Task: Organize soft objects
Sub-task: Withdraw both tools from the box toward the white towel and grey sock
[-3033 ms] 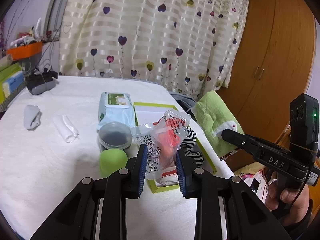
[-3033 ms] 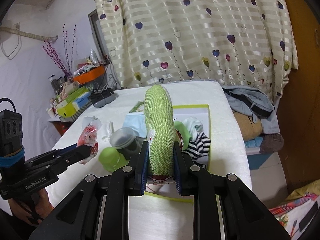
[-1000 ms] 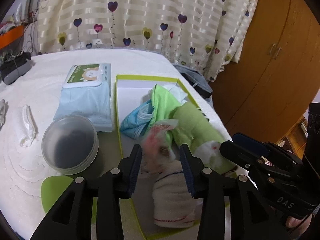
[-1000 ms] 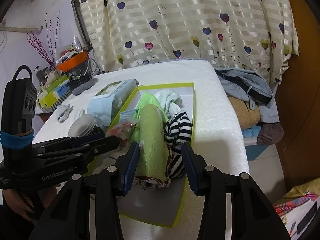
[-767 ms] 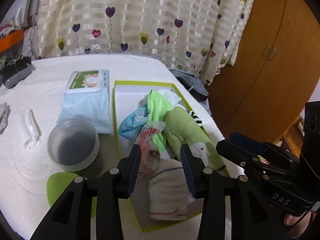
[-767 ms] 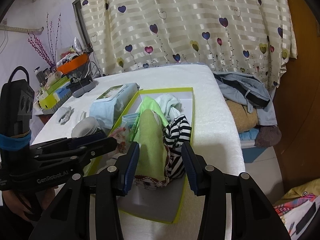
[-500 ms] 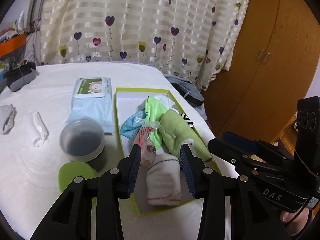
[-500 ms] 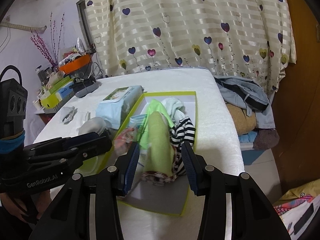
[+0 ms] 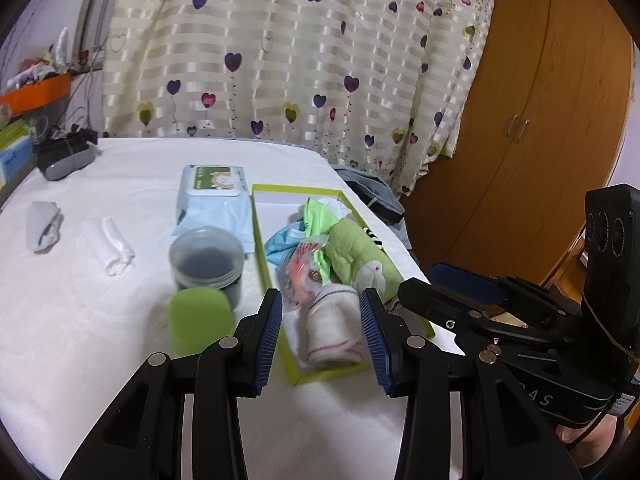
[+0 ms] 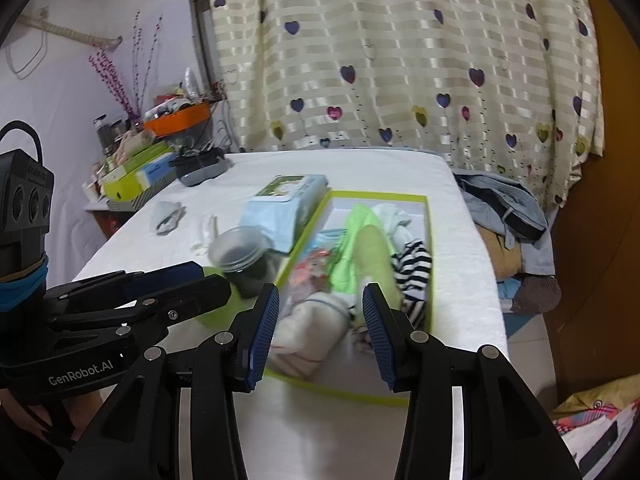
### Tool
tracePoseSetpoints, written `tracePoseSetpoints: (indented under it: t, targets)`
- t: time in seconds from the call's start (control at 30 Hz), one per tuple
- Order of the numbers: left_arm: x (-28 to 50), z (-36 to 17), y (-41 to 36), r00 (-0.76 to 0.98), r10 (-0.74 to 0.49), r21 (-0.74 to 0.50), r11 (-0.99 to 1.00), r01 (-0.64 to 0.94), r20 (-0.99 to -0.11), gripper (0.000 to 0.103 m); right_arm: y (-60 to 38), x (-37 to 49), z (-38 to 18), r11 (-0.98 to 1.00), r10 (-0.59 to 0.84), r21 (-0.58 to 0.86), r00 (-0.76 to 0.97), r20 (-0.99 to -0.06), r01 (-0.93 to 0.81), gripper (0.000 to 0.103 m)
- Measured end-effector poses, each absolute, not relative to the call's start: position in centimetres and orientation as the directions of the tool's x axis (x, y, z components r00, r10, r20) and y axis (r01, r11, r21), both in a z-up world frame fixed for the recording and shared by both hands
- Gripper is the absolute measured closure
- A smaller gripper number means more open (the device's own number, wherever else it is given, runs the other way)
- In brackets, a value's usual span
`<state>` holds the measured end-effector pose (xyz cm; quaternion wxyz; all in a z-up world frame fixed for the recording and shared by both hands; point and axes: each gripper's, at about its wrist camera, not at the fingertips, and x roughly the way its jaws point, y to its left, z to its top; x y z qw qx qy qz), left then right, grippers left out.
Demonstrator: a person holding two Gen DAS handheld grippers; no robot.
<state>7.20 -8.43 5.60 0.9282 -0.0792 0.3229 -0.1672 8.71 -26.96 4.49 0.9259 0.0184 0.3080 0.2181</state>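
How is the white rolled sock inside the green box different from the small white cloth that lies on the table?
The white rolled sock lies inside the green box, among other soft things; the small white cloth lies alone on the bare white table cover, left of the box. The sock looks thicker and bears thin coloured stripes; the cloth is flatter and plain. Both are white, soft and rolled or folded, and no gripper touches either.

I'm in a home, a bedroom by the look of it. A heart-print curtain (image 9: 304, 60) hangs across the far side, a wooden wardrobe (image 9: 532, 120) stands at the right, and clothes (image 10: 508, 208) lie heaped beside the counter (image 9: 100, 320), which is draped in white towelling. A cluttered shelf (image 10: 136, 168) with an orange basket (image 10: 178, 118) sits far left.
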Motion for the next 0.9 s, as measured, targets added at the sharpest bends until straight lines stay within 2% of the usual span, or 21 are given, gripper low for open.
tracePoseSetpoints:
  t: [0.9]
  targets:
    - [1.3,5.2,0.3,0.803,-0.249,-0.297,0.950,0.095,-0.541,0.064,-19.0,4.1,5.4,0.825,0.511,0.100,0.657,-0.554,-0.556,0.058]
